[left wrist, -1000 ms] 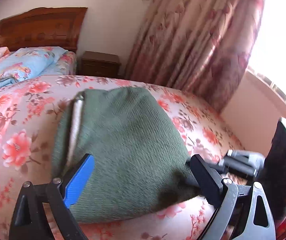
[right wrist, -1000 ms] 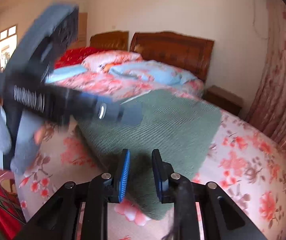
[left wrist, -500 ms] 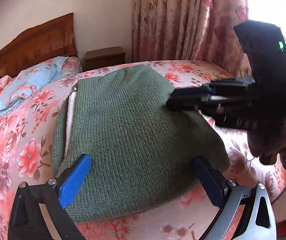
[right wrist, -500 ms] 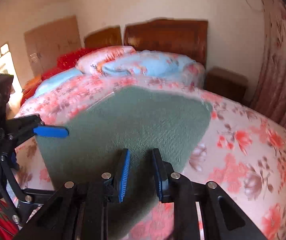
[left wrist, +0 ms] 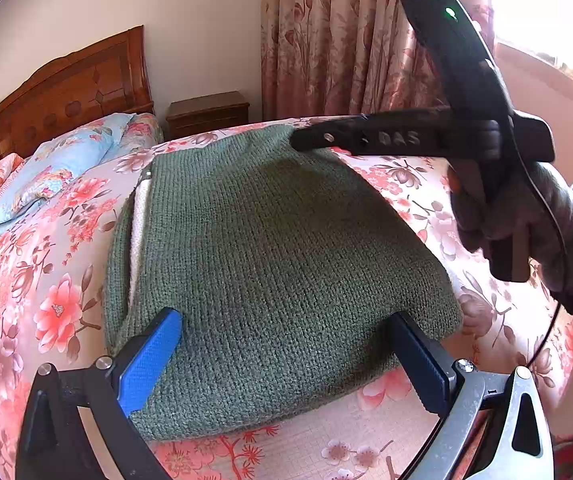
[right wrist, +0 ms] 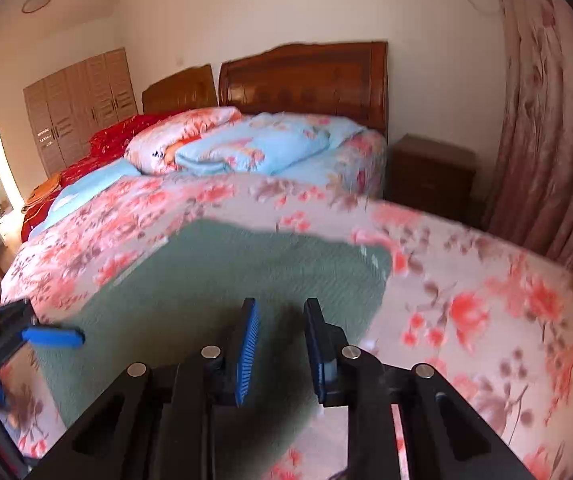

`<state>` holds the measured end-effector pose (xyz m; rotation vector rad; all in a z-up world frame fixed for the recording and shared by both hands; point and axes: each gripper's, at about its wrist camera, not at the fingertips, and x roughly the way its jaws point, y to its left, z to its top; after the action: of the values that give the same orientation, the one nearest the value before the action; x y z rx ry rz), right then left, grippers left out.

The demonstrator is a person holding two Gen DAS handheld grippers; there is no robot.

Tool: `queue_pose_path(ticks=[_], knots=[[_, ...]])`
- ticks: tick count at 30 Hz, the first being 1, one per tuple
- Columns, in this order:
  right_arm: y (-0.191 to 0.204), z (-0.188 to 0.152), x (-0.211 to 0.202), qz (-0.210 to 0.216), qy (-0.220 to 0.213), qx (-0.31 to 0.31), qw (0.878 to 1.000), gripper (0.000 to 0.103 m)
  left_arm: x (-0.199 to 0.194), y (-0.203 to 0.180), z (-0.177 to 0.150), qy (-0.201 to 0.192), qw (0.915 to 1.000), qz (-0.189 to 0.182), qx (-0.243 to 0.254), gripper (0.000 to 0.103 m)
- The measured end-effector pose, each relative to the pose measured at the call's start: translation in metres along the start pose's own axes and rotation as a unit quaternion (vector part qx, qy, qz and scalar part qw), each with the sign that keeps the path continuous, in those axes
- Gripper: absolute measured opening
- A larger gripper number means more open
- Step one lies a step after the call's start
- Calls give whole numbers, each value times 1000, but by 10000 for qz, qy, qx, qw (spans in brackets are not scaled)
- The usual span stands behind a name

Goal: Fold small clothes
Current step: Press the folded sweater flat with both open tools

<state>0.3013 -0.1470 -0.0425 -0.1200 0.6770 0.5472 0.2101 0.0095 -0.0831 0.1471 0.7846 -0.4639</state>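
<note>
A folded green knit garment (left wrist: 278, 232) lies flat on the floral bedspread (left wrist: 46, 264); a white lining strip shows along its left edge. My left gripper (left wrist: 282, 320) stands wide open, its two pads straddling the garment's near edge with knit between them. My right gripper (right wrist: 280, 306) hovers over the garment (right wrist: 206, 280) with a narrow gap between its pads and nothing in it. In the left wrist view the right gripper (left wrist: 298, 142) reaches in from the right, its tip at the garment's far edge. The left gripper's blue pad (right wrist: 52, 336) shows at the right wrist view's left side.
A gloved hand (left wrist: 526, 216) holds the right gripper. Folded blue and floral quilts (right wrist: 246, 148) lie by the wooden headboard (right wrist: 306, 76). A nightstand (left wrist: 206, 112) and floral curtain (left wrist: 346, 40) stand beyond the bed. A wardrobe (right wrist: 78, 104) is at the far left.
The right gripper has travelled from the garment's near right side across to its far edge. The left gripper shifted slightly and rolled; its jaws stayed wide open.
</note>
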Motion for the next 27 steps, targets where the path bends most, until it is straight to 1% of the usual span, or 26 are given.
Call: queue_pose_path(ticks=[1, 2, 3, 4, 5, 7, 10, 12, 13, 15, 16, 17, 18, 19, 21, 22, 24, 25, 26, 27], knots=[[1, 2, 4, -35, 8, -82, 10000, 23, 0, 0, 0, 3, 10000, 3, -4, 103], [3, 3, 15, -150, 168, -229, 9995, 23, 1, 0, 0, 4, 10000, 2, -9, 103], [2, 1, 28, -170, 394, -281, 9987, 23, 0, 1, 0, 4, 10000, -7, -16, 103], [0, 0, 36, -137, 514, -267, 9982, 23, 0, 1, 0, 6, 10000, -14, -22, 103], [-5, 1, 39, -50, 477, -137, 9988, 23, 0, 1, 0, 10, 10000, -18, -23, 103], [-9, 4, 38, -50, 476, 91, 9988, 23, 0, 1, -1, 11, 10000, -10, -20, 103], [-2, 2, 15, -57, 218, 199, 9995, 23, 0, 1, -1, -9, 10000, -2, -11, 103], [12, -10, -9, 77, 28, 96, 9999, 23, 1, 2, -1, -24, 10000, -8, -17, 103], [18, -15, -15, 82, 11, 45, 10000, 23, 1, 2, -2, -49, 10000, -12, -16, 103], [31, -32, -31, 64, 26, -17, 10000, 23, 1, 2, -2, -80, 10000, -5, -10, 103], [37, -45, -36, 150, 99, -52, 9998, 23, 1, 1, -3, -93, 10000, 0, -12, 103], [41, -54, -36, 99, 200, -133, 9997, 24, 2, 1, -3, -99, 10000, 0, -5, 103], [44, -60, -40, -20, 140, -225, 9996, 24, 1, -1, -4, -103, 9999, 22, 11, 103], [45, -63, -43, -33, 117, -223, 9997, 24, 1, -1, -3, -88, 10000, 42, 7, 103], [42, -63, -49, -36, 172, -5, 9998, 24, 0, -2, -3, -50, 10000, 64, -38, 103], [43, -61, -55, -80, 84, 45, 9999, 24, -1, -2, -3, -33, 9999, 75, -62, 103], [46, -63, -59, -23, -29, 34, 10000, 24, -2, -4, -4, -23, 9999, 132, -67, 103], [46, -66, -54, 12, 70, 34, 10000, 24, -3, -6, -6, -19, 9998, 165, -63, 103], [49, -71, -46, -36, 265, -24, 9996, 24, -4, -8, -6, -14, 9998, 193, -50, 103], [50, -72, -47, -70, 191, -37, 9998, 24, -4, -9, -7, -12, 9997, 230, -30, 103]])
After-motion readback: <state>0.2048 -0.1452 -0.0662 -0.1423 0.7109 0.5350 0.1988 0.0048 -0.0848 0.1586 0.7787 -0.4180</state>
